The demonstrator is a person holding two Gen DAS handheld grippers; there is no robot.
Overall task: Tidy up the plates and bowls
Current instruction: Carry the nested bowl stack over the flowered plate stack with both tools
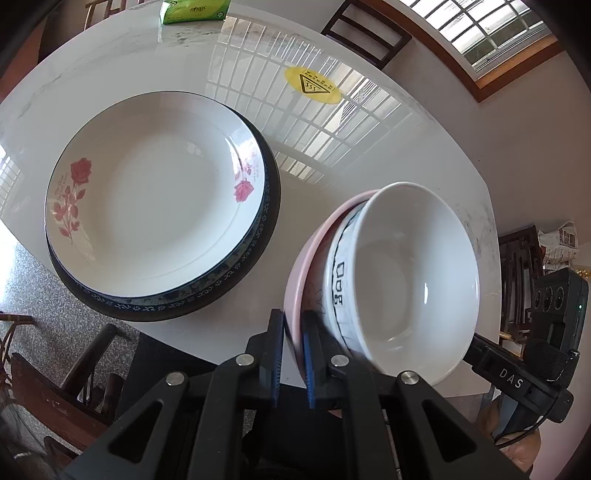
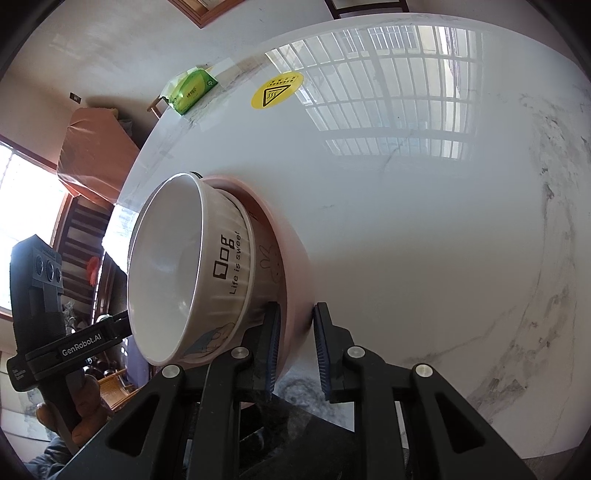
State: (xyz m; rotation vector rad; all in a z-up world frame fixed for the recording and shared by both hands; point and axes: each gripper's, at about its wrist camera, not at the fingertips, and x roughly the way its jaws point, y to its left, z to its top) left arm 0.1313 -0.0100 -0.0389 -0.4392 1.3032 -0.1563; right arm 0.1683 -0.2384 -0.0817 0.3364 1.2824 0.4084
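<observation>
A pink bowl (image 1: 295,273) holds a nested stack: a ribbed bowl lettered "Dog" (image 1: 338,280) and a plain white bowl (image 1: 413,280) on top. My left gripper (image 1: 293,328) is shut on the pink bowl's rim. In the right wrist view my right gripper (image 2: 297,325) is shut on the opposite rim of the pink bowl (image 2: 291,258), with the "Dog" bowl (image 2: 229,266) inside it. The stack is held between both grippers, tilted, above the table. A white rose plate (image 1: 155,195) rests on a dark blue-rimmed plate (image 1: 258,243) at the left.
The round white marble table (image 2: 424,221) carries a yellow warning sticker (image 1: 312,85) and a green tissue pack (image 1: 195,11) at its far edge. Wooden chairs (image 1: 365,29) stand around it. The table's near edge lies just below the grippers.
</observation>
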